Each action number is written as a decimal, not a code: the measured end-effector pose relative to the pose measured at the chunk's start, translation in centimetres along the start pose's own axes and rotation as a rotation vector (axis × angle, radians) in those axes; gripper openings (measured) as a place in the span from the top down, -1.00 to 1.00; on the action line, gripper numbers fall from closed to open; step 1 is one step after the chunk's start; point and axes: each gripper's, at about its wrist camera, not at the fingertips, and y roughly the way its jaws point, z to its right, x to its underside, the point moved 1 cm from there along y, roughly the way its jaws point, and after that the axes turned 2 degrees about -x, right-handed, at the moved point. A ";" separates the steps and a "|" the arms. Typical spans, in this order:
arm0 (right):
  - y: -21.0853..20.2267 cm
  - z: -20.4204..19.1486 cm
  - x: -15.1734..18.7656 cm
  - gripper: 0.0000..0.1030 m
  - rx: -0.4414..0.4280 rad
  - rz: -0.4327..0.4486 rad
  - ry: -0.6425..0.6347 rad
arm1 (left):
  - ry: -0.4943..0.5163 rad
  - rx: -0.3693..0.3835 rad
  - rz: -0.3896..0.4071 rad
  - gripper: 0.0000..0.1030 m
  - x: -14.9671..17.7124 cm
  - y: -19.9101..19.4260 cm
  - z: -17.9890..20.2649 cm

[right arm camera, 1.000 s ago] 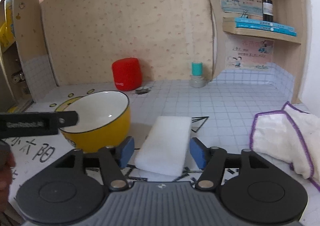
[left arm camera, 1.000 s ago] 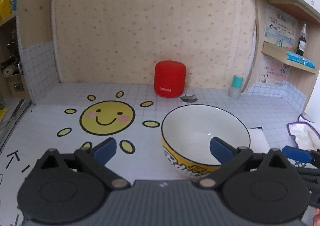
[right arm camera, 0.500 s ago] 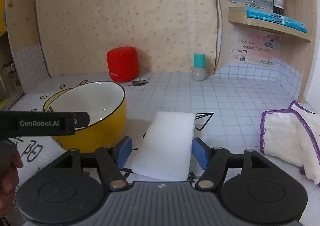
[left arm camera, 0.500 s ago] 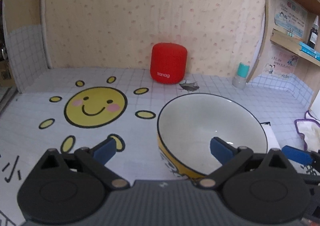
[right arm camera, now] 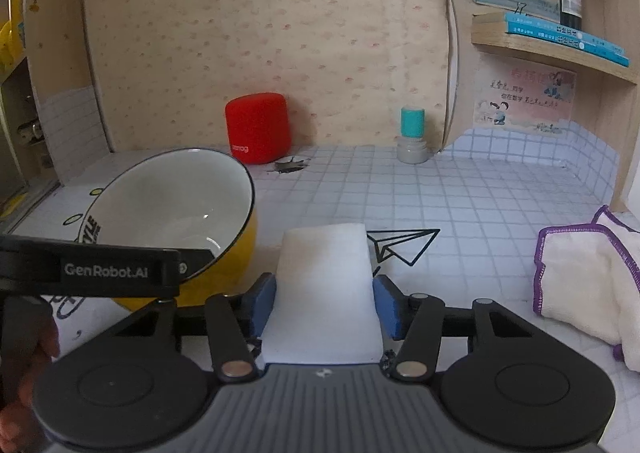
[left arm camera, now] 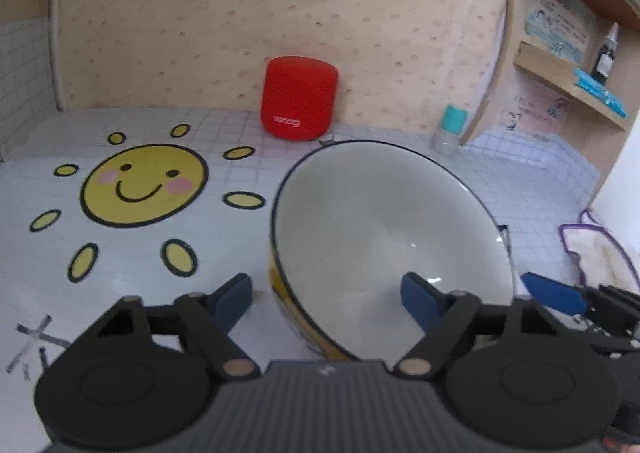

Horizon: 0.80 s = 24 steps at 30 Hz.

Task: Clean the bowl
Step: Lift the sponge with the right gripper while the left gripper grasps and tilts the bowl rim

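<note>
A yellow bowl [left arm camera: 380, 221] with a white inside and a black rim stands tipped on the tiled table, its opening turned toward me. My left gripper [left arm camera: 326, 289] straddles its near wall, one blue pad [left arm camera: 234, 301] outside and the other inside. Its jaws are closing, and a small gap still shows at the outer pad. In the right wrist view the bowl [right arm camera: 168, 205] is at the left, with a left finger [right arm camera: 120, 271] across its rim. My right gripper [right arm camera: 325, 303] is closing on a white sponge [right arm camera: 324, 285], with both pads against its sides.
A red speaker [left arm camera: 298, 99] stands at the back wall behind the bowl. A teal-capped bottle [right arm camera: 413, 137] is further right. A white cloth with a purple hem [right arm camera: 588, 277] lies at the right edge. Shelves [right arm camera: 552, 49] with books jut from the right wall.
The left gripper has come lower and closer, its jaws have narrowed around the bowl's wall, and the bowl has tipped up. The right jaws have closed in onto the sponge.
</note>
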 end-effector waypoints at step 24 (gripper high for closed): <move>-2.7 1.5 0.1 0.01 -0.002 0.027 0.021 | 0.115 -0.078 0.045 -0.65 2.5 -1.4 1.7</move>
